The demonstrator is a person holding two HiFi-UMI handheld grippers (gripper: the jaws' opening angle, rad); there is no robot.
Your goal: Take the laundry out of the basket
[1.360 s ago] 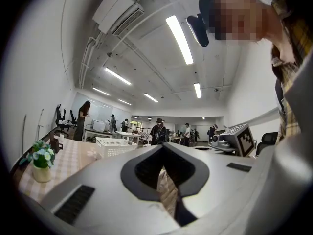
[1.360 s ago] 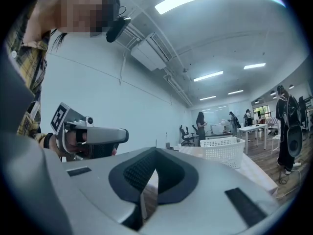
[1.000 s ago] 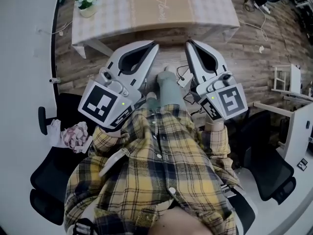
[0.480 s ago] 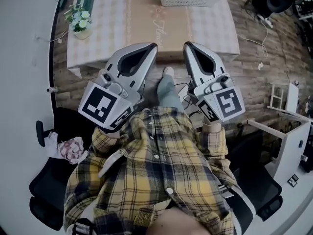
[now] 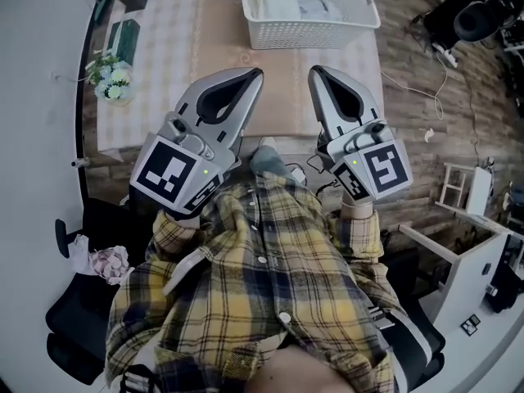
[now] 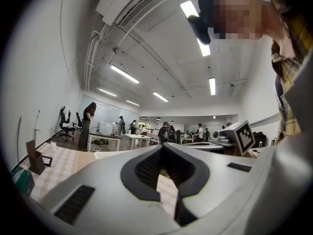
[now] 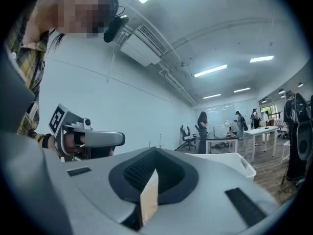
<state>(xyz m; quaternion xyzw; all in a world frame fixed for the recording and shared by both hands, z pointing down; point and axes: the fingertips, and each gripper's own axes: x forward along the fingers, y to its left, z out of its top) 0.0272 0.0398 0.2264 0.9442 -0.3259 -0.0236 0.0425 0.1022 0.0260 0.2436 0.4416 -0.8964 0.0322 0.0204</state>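
Checked-cloth table (image 5: 164, 47) nearer now, white plastic laundry basket (image 5: 307, 33) fully in upper frame; left gripper (image 5: 255, 73), right gripper (image 5: 314, 71) jaws together, empty.

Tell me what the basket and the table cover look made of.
Basket: white moulded plastic, likely; slotted grid wall, matte.
Table cover: cloth or vinyl, cannot tell which; pale check print, tan centre band, no glare.
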